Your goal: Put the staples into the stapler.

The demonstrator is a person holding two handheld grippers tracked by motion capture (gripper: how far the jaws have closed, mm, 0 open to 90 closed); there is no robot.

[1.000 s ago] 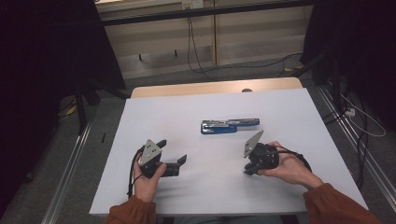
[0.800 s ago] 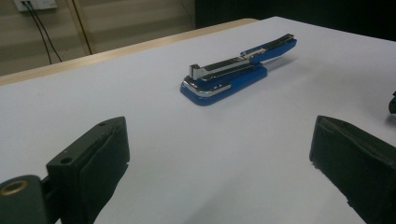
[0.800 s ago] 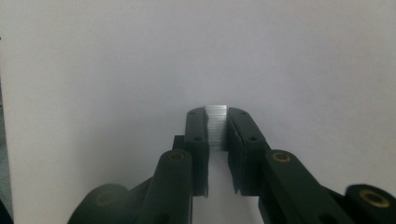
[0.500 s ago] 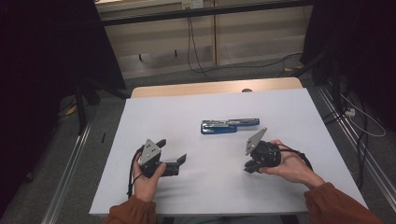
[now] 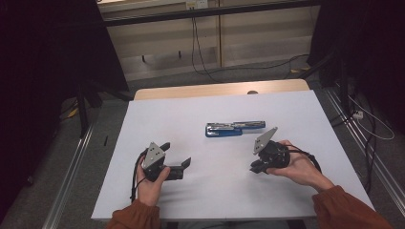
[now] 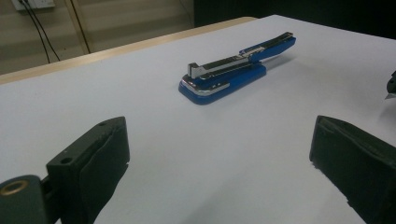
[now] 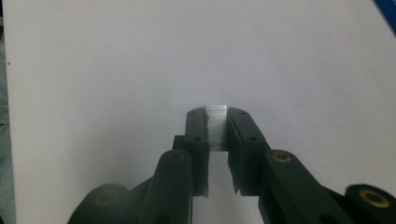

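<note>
With the right gripper pinching a strip of staples and the left gripper spread, the open blue stapler lies mid-table, so line the strip squarely over its channel before lowering

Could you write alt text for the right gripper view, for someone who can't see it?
Two black tongs rise from the bottom edge, closed on a small silvery strip of staples held between their pads. Behind them lies a plain white table, with a sliver of blue at the top right corner.
</note>
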